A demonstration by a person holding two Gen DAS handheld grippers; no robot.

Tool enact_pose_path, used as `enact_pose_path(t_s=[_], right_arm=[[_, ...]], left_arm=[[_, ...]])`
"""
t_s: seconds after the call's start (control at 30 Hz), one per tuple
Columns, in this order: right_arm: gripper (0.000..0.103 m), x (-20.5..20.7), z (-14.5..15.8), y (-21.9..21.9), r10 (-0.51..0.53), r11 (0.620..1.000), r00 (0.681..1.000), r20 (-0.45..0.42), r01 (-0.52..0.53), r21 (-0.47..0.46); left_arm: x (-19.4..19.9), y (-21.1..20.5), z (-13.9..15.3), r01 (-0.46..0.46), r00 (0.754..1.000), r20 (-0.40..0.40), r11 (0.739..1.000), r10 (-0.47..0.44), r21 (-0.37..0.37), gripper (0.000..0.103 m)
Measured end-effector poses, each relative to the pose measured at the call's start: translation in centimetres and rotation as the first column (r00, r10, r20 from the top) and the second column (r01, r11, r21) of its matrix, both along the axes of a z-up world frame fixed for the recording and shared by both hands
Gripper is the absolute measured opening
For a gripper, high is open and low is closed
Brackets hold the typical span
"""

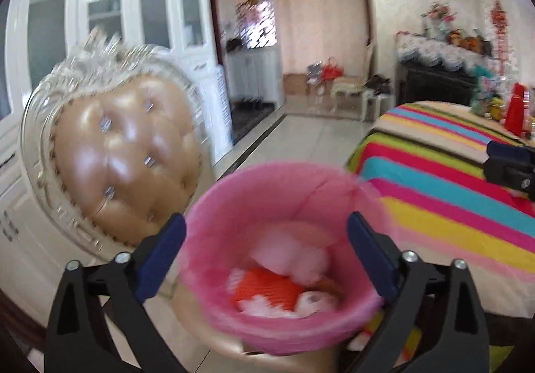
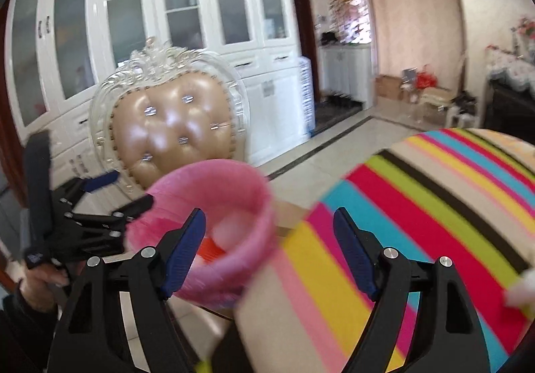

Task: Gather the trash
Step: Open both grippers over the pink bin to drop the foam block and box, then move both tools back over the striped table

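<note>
A bin with a pink liner (image 1: 267,192) stands on a chair seat beside the table. Inside it lie white crumpled tissues (image 1: 294,256) and an orange wrapper (image 1: 264,289). My left gripper (image 1: 265,256) is open wide, its blue fingers flanking the bin's mouth without pressing on it. In the right wrist view the bin (image 2: 217,192) is left of centre, and my left gripper (image 2: 110,199) reaches toward its left side. My right gripper (image 2: 269,249) is open with nothing gripped, over the bin's right edge and the table's corner. A pale crumpled item (image 2: 521,286) lies blurred at the right edge.
A tufted beige chair back (image 1: 127,155) rises behind the bin. The table with a striped cloth (image 1: 451,172) is at the right, with a red container (image 1: 516,109) at its far end. White glass-door cabinets (image 2: 150,5) line the left wall. A hand (image 2: 43,279) holds the left gripper's handle.
</note>
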State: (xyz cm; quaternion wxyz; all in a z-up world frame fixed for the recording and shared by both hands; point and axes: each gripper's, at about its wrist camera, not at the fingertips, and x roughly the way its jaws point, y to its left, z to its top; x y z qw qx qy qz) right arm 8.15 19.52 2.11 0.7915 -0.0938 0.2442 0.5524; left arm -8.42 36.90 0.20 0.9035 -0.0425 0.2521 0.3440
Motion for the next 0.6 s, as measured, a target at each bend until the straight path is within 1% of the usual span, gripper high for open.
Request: enact_pose_path(t_s=[0.03, 0.07, 0.1, 0.17, 0.2, 0.27, 0.3, 0.33, 0.37, 0.4, 0.43, 0.5, 0.53, 0.57, 0.6], right_arm=[[0.075, 0.4, 0.3, -2.0, -0.041, 0.999, 0.999, 0.018, 0.041, 0.002], [0.075, 0.8, 0.6, -3.6, -0.073, 0.997, 0.997, 0.026, 0.073, 0.005], [0.075, 1.3, 0.7, -4.9, -0.098, 0.995, 0.995, 0.029, 0.098, 0.008], [0.076, 2.3, 1.1, -8.8, -0.188, 0.982, 0.981, 0.057, 0.187, 0.017], [0.076, 2.9, 1.4, -11.1, -0.240, 0.971, 0.968, 0.068, 0.239, 0.019], [0.079, 4.2, 1.6, -14.8, -0.317, 0.949, 0.946, 0.066, 0.316, 0.023], [0.079, 4.9, 1.6, -16.8, -0.363, 0.932, 0.930, 0.066, 0.361, 0.028], [0.079, 5.4, 1.6, -18.8, -0.403, 0.915, 0.913, 0.066, 0.402, 0.028], [0.079, 6.4, 1.5, -21.7, -0.464, 0.886, 0.883, 0.069, 0.463, 0.025], [0.079, 6.9, 1.4, -23.3, -0.499, 0.867, 0.864, 0.071, 0.498, 0.023], [0.079, 7.8, 1.3, -25.9, -0.550, 0.835, 0.833, 0.068, 0.550, 0.020], [0.079, 9.3, 0.9, -29.5, -0.613, 0.790, 0.789, 0.051, 0.613, 0.017], [0.079, 10.2, 0.7, -31.8, -0.656, 0.755, 0.753, 0.046, 0.656, 0.015], [0.079, 10.9, 0.5, -33.3, -0.683, 0.730, 0.729, 0.044, 0.683, 0.013], [0.079, 11.6, 0.2, -34.9, -0.707, 0.707, 0.706, 0.040, 0.708, 0.011]], left_arm=[[0.8, -1.9, 0.8, 0.044, 0.999, 0.026, 0.999, -0.045, 0.010, 0.098], [1.4, -2.9, 1.2, 0.071, 0.997, 0.040, 0.997, -0.071, 0.014, 0.098], [2.4, -4.8, 1.8, 0.117, 0.991, 0.060, 0.993, -0.118, 0.020, 0.098], [4.2, -7.7, 2.5, 0.184, 0.979, 0.086, 0.982, -0.186, 0.027, 0.098], [5.7, -9.8, 2.9, 0.228, 0.968, 0.103, 0.973, -0.230, 0.035, 0.098], [8.0, -12.8, 3.4, 0.286, 0.951, 0.113, 0.957, -0.289, 0.046, 0.098], [9.2, -14.4, 3.5, 0.319, 0.940, 0.113, 0.946, -0.323, 0.051, 0.098], [10.7, -16.6, 3.6, 0.367, 0.922, 0.112, 0.929, -0.371, 0.054, 0.098], [11.8, -18.3, 3.6, 0.400, 0.908, 0.114, 0.915, -0.403, 0.054, 0.098], [12.9, -19.9, 3.6, 0.433, 0.892, 0.117, 0.900, -0.436, 0.050, 0.098], [14.3, -21.8, 3.7, 0.477, 0.870, 0.124, 0.878, -0.477, 0.035, 0.098], [16.8, -25.1, 3.6, 0.542, 0.834, 0.135, 0.840, -0.536, -0.014, 0.098], [17.9, -26.3, 3.6, 0.562, 0.821, 0.139, 0.826, -0.553, -0.034, 0.098], [19.0, -27.6, 3.6, 0.583, 0.808, 0.145, 0.810, -0.571, -0.056, 0.098], [19.8, -28.6, 3.4, 0.594, 0.801, 0.148, 0.801, -0.581, -0.069, 0.098]])
